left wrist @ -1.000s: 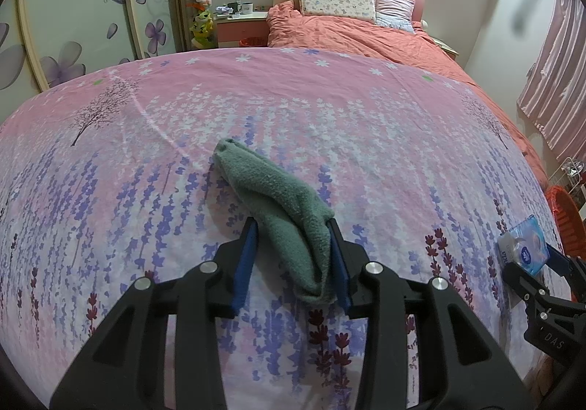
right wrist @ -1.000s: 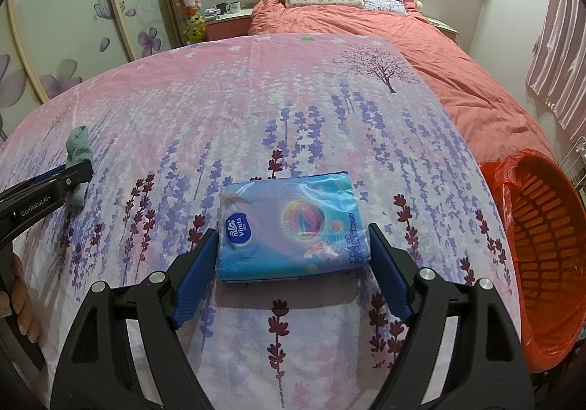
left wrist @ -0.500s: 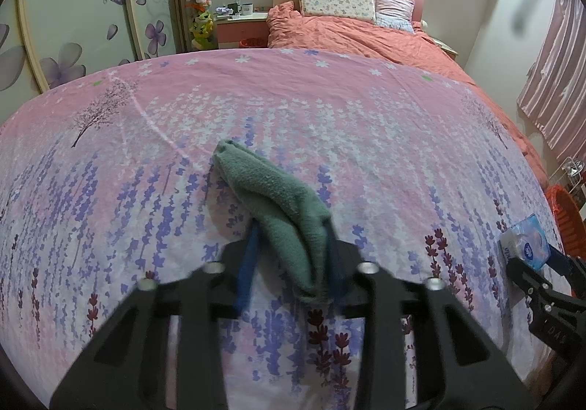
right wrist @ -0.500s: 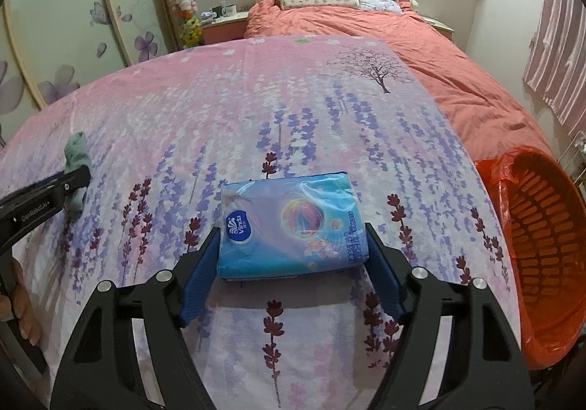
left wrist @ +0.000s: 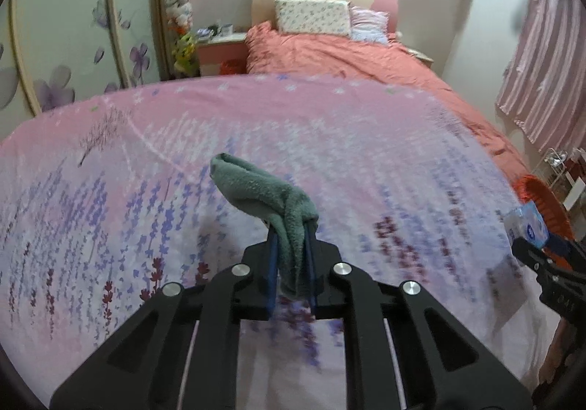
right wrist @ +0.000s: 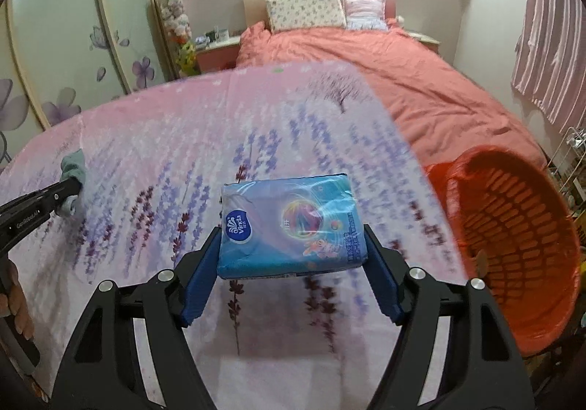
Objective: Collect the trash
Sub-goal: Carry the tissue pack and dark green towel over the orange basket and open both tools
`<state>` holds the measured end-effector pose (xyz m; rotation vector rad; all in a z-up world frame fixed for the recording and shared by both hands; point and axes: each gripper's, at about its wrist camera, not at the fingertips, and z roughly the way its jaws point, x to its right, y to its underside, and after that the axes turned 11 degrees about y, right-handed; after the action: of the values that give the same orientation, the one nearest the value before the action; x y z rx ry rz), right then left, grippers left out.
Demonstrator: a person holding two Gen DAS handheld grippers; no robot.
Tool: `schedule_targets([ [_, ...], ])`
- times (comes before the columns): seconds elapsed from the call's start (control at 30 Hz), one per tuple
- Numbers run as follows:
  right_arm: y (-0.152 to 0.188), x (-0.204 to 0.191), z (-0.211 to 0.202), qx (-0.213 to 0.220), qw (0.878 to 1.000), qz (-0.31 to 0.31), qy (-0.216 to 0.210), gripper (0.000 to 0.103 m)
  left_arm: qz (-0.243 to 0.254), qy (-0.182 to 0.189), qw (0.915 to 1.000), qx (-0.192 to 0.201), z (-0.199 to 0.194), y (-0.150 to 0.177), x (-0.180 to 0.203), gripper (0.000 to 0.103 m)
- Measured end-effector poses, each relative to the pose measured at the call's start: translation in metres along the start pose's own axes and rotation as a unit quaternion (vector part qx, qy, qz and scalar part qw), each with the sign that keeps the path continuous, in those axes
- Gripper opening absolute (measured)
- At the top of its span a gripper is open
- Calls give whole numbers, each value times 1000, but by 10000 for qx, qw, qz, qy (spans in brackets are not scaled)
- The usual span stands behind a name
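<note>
Your left gripper [left wrist: 289, 256] is squeezed tight on the green towel [left wrist: 263, 196], lifted above the flowery sheet [left wrist: 110, 208]. Your right gripper [right wrist: 291, 252] pinches the blue Vinda tissue pack [right wrist: 289, 223] from both sides. The orange basket [right wrist: 512, 241] sits just to its right.

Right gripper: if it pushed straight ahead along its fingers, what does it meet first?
The right gripper is shut on the blue tissue pack, which would lead. Ahead lies only the lavender-print cover, then the coral bed. The orange basket sits off to the right. Depth is unclear.
</note>
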<state>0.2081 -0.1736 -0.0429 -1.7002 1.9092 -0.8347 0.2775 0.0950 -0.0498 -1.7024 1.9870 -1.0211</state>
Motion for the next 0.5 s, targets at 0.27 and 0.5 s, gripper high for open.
schedule_targets([
  [0.27, -11, 31, -49, 648, 9978, 79, 106, 72, 399, 277, 9985, 250, -34, -9, 49, 14],
  [0.5, -15, 57, -70, 944, 9950, 211, 243, 72, 710, 503, 9955, 374, -50, -15, 94, 14],
])
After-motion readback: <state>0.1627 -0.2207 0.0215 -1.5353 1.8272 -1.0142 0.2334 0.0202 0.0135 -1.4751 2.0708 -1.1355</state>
